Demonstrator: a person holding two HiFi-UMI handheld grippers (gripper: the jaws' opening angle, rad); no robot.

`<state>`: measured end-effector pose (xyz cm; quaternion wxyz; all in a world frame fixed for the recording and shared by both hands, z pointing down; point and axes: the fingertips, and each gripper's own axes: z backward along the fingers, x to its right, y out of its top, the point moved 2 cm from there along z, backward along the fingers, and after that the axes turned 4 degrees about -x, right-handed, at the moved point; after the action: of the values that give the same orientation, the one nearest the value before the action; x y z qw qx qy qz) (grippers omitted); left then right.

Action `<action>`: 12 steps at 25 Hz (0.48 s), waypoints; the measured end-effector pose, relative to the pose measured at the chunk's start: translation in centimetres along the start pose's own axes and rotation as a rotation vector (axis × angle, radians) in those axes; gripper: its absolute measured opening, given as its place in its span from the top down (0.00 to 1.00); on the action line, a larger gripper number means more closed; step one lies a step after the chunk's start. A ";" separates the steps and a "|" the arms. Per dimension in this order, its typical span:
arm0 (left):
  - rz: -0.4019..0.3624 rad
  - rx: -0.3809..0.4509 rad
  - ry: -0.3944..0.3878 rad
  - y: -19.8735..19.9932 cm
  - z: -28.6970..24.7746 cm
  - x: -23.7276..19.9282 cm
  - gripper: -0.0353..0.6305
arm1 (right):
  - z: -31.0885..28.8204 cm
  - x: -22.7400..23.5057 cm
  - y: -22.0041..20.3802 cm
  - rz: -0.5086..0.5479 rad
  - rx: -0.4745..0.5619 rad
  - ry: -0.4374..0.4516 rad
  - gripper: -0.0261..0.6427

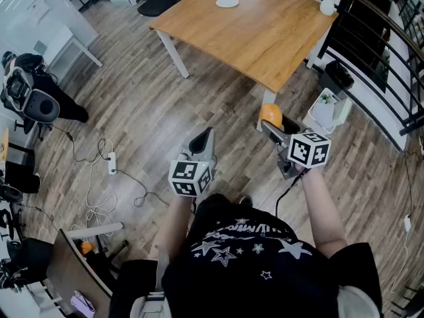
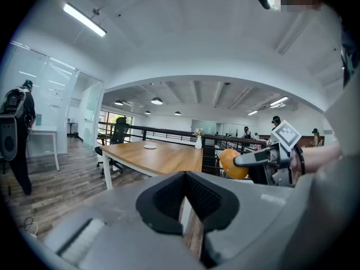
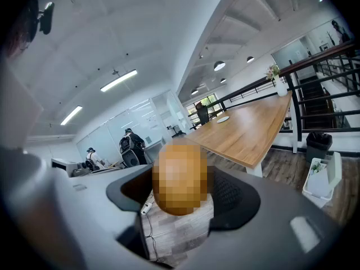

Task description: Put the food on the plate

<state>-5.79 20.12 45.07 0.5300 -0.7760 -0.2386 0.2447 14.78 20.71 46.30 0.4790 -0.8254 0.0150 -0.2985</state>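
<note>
Ahead, wooden table [image 1: 265,38] bearing white plate [image 1: 227,2]; plank floor [image 1: 132,111].

The person wears a black short-sleeved T-shirt [image 1: 252,257] printed across the chest with white stars and a band of white lettering, and a grey strap with a buckle [image 1: 159,277] runs down at the left side. The left gripper [image 1: 203,139] and the right gripper [image 1: 268,128] have smooth grey bodies and black jaw pads [image 2: 208,198] with a finely ribbed face, and each carries a white cube [image 1: 190,177] printed with black square markers. A thin black cable [image 1: 285,192] trails from the right gripper.
</note>
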 end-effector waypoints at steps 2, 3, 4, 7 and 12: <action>-0.007 0.011 -0.007 0.4 -0.4 -0.2 0.94 | -0.2 0.2 0.2 -0.010 0.010 0.003 0.49; -0.009 0.014 -0.009 0.5 -0.5 -0.3 0.94 | -0.3 0.2 0.3 -0.017 0.015 0.005 0.49; -0.010 0.014 -0.010 0.7 -0.7 -0.3 0.94 | -0.4 0.3 0.4 -0.025 0.019 0.005 0.49; -0.016 0.012 -0.022 0.8 -1.0 -0.2 0.94 | -0.7 0.3 0.5 -0.036 0.019 0.006 0.49; -0.015 0.012 -0.029 0.8 -0.9 -0.4 0.94 | -1.1 0.3 0.6 -0.043 0.020 0.001 0.49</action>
<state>-5.42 18.95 44.69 0.5330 -0.7675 -0.2503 0.2533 14.59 19.47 46.36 0.4808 -0.8204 -0.0053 -0.3093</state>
